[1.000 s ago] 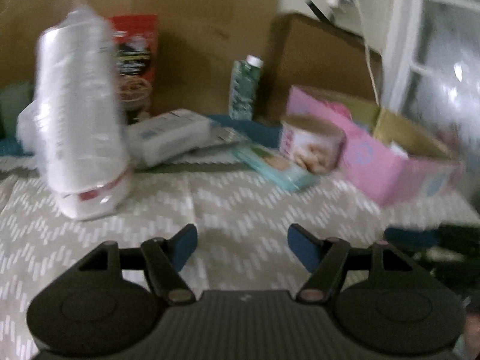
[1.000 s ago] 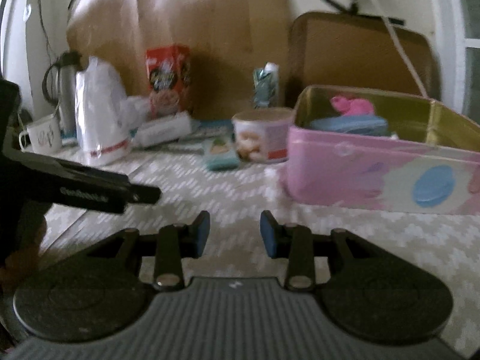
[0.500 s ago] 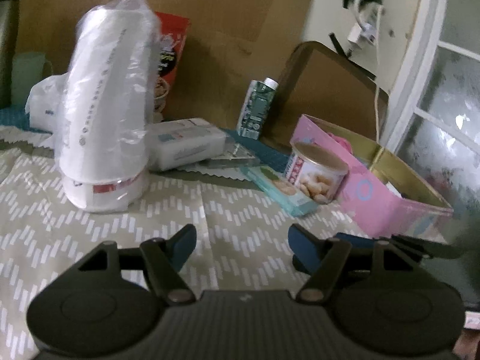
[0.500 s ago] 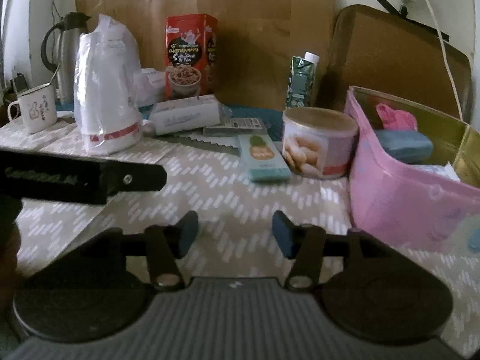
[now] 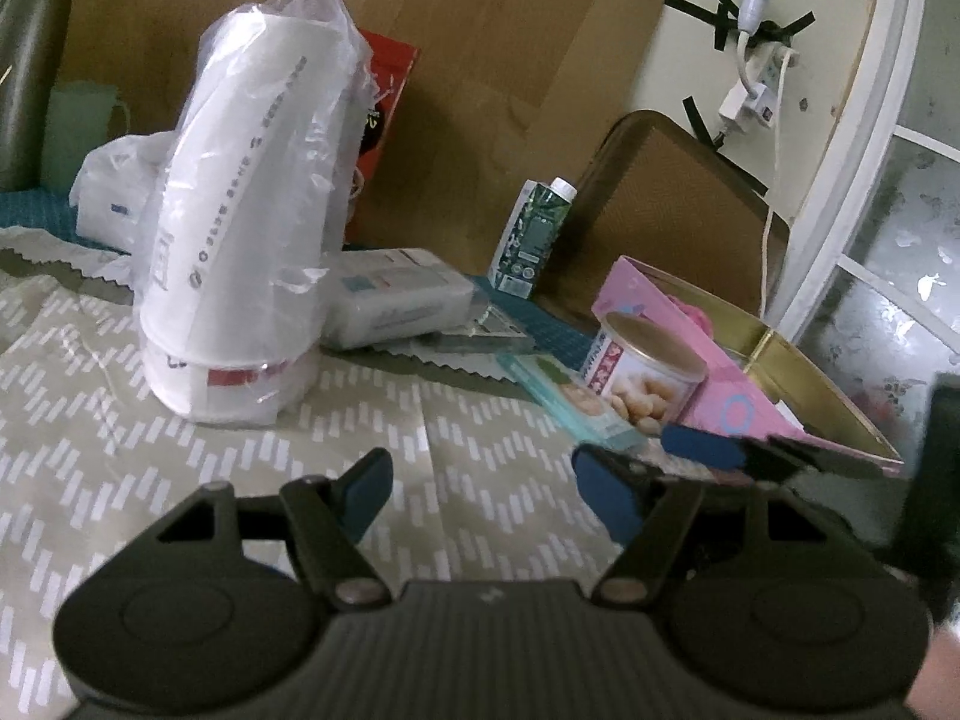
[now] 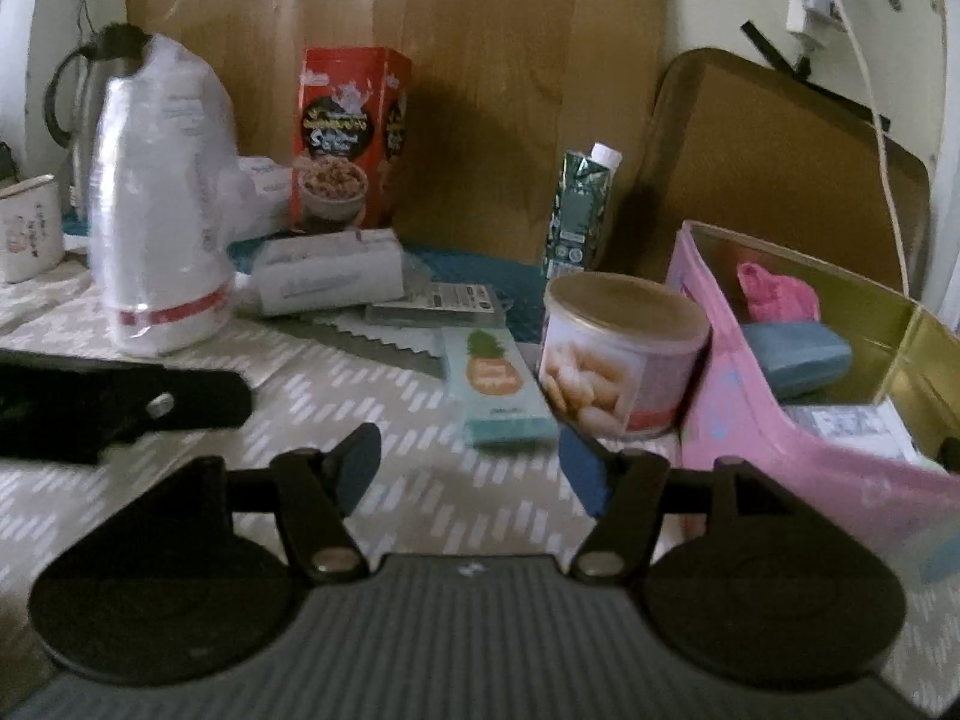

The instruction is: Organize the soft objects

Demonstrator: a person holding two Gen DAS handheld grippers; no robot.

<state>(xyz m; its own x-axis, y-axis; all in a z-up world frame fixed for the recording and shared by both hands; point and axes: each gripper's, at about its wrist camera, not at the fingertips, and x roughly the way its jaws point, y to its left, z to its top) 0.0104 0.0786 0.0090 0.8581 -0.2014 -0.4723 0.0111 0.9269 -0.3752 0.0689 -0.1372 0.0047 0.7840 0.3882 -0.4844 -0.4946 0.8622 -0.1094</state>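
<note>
Brown cardboard sheets (image 6: 480, 90) are propped against the wall at the back edge of a tabletop covered by a beige chevron-patterned cloth (image 5: 150, 450). At the right edge of the tabletop an open pink box (image 6: 780, 450) with a gold lining is seen; a pink soft object (image 6: 774, 294), a blue sponge-like pad (image 6: 798, 354) and a white packet are held inside it. Toward the left back corner a stack of white cups wrapped in clear plastic (image 5: 252, 228) stands upright, with a red cereal box (image 6: 351, 138) behind it by the back edge. A white tissue pack (image 6: 327, 279) lies just beside the cup stack, and a flat clear packet (image 6: 438, 306) is partly tucked beside the pack. A round biscuit tin (image 6: 618, 354) stands close against the pink box, and a teal pineapple-printed pack (image 6: 498, 390) lies flat just left of the tin. A green carton with a white cap (image 6: 579, 204) stands upright at the back edge. The left gripper (image 5: 480, 480) is held above bare cloth with its jaws spread and nothing between them. The right gripper (image 6: 471, 465) is seen with its jaws opening, nothing between them, near the teal pack and the tin.
</note>
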